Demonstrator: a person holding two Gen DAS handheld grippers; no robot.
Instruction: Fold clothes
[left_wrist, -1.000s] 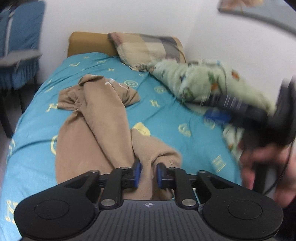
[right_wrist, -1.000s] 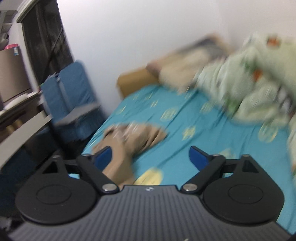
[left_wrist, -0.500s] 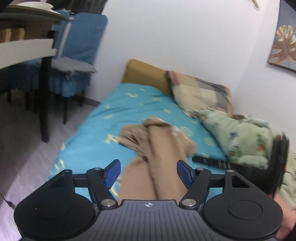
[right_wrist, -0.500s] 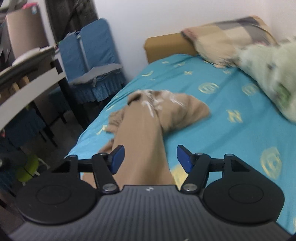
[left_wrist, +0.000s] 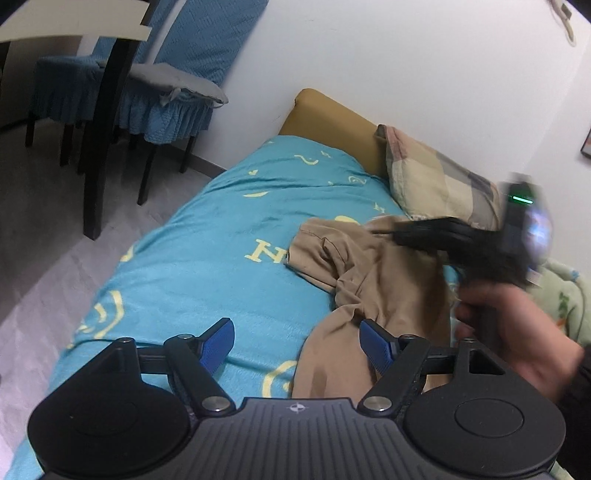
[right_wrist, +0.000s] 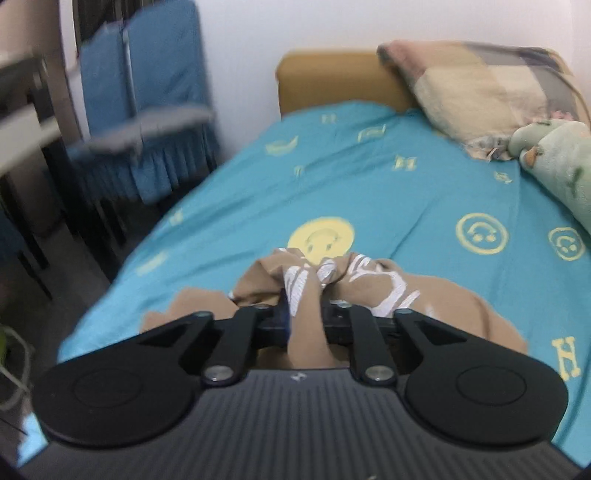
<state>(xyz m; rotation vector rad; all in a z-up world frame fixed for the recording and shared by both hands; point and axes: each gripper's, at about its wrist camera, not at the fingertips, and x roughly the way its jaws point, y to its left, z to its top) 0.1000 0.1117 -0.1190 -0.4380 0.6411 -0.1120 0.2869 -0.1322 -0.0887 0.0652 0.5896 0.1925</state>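
Step in hand, as judged: picking up the crumpled tan shirt w/ white print, lying mid-bed on the teal sheet, to spread it before any fold. Right gripper was down on the far bunch, fingers closed on a pinch of cloth. Left gripper hovered above the near end, fingers wide apart, holding nothing. Next move prob. called for the left to close on a hem opp. the right.

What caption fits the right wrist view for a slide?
Right gripper shut on bunched tan garment lying on the turquoise bedsheet.
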